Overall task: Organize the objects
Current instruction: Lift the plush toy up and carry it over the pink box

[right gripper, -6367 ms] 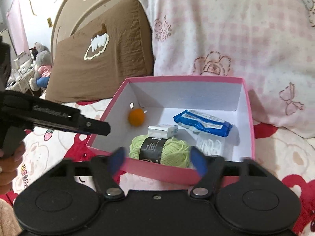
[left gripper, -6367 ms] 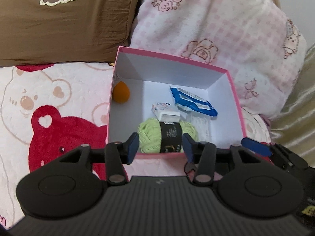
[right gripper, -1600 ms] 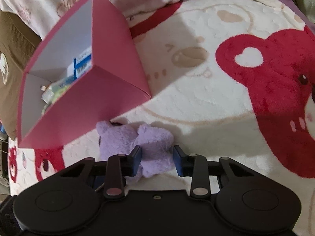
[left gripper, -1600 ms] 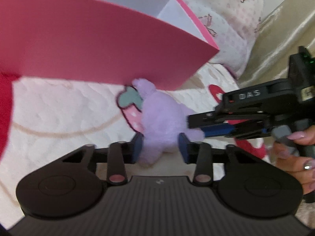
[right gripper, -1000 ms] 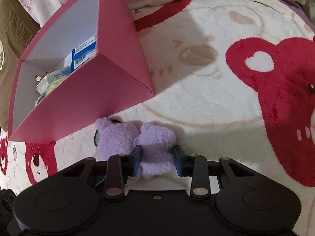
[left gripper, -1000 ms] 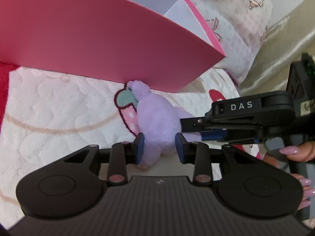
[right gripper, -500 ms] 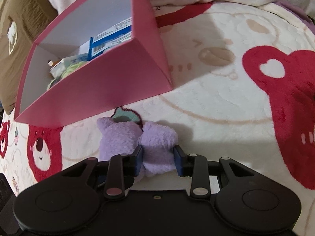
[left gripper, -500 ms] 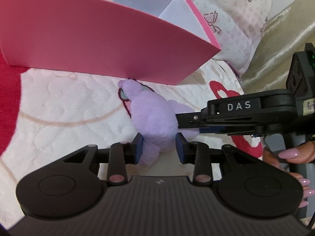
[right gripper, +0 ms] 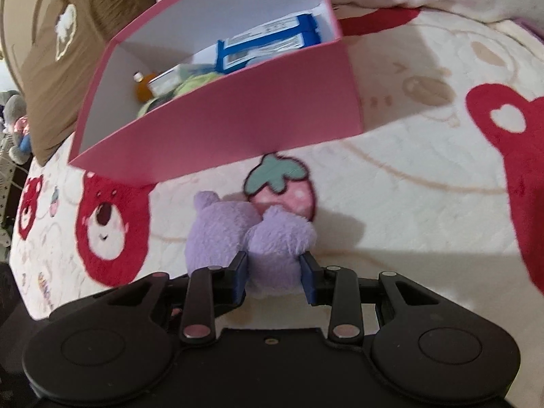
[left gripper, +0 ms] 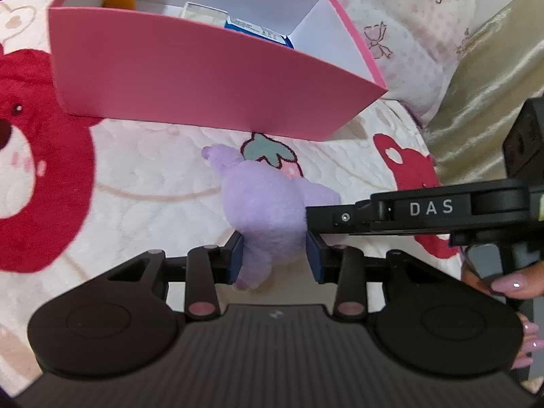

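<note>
A purple plush toy hangs just above the bear-print blanket, in front of the pink box. Both grippers hold it. My left gripper has its blue pads on the toy's lower body while its jaws are opening slightly. My right gripper is shut on another limb of the toy; in the left wrist view it comes in from the right. The box is open-topped and holds a blue packet, an orange sponge and green yarn.
The blanket with red bears and a strawberry print covers the bed. A brown pillow and a pink patterned pillow lie behind the box. Gold fabric is at the right. A person's hand grips the right tool.
Both grippers have risen and drawn back with the plush toy held between them. The box's inside now shows over its front wall, and the strawberry print under the toy is uncovered.
</note>
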Demonstrator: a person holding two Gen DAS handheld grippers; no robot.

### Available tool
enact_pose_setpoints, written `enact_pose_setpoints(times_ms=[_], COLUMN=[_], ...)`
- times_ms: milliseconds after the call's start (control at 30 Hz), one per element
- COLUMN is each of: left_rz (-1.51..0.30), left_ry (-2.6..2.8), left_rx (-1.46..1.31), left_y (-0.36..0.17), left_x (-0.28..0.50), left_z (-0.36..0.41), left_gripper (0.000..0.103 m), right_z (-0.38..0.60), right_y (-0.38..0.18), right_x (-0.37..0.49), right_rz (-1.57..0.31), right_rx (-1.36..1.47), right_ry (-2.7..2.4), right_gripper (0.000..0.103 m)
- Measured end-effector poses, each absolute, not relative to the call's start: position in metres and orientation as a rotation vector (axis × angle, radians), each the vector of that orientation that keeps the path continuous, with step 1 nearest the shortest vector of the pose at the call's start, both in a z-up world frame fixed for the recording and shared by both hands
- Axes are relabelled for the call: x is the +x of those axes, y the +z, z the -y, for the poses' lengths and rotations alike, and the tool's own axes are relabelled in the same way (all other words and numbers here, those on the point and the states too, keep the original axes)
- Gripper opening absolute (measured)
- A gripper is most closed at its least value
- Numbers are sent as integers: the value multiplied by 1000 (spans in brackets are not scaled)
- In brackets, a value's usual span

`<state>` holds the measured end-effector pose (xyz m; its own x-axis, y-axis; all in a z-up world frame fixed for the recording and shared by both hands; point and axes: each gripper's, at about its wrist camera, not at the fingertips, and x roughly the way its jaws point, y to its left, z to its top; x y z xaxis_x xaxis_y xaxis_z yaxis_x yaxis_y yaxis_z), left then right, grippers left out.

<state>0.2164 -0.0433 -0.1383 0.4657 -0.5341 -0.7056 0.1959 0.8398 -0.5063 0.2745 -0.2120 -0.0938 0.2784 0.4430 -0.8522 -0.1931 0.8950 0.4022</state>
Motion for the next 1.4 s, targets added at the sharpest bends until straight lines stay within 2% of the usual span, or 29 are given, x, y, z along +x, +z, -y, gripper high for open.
enact_pose_setpoints(times_ms=[533, 800, 967, 1400], left_rz=[-915, -922, -925, -855], left_ry=[-498, -511, -521, -532], left_rx=[-322, -294, -272, -204], left_y=[-91, -71, -61, -8], left_x=[179, 164, 149, 131], left_z=[22, 16, 8, 3], left_gripper=[38, 38, 38, 38], right_z=[212, 210, 203, 197], right_y=[-71, -49, -41, 14], right_x=[244, 221, 206, 177], right_rz=[-1177, -1088, -1095, -956], right_rx=[347, 327, 287, 250], right_ry=[560, 605, 623, 636], right_gripper=[39, 39, 37, 35])
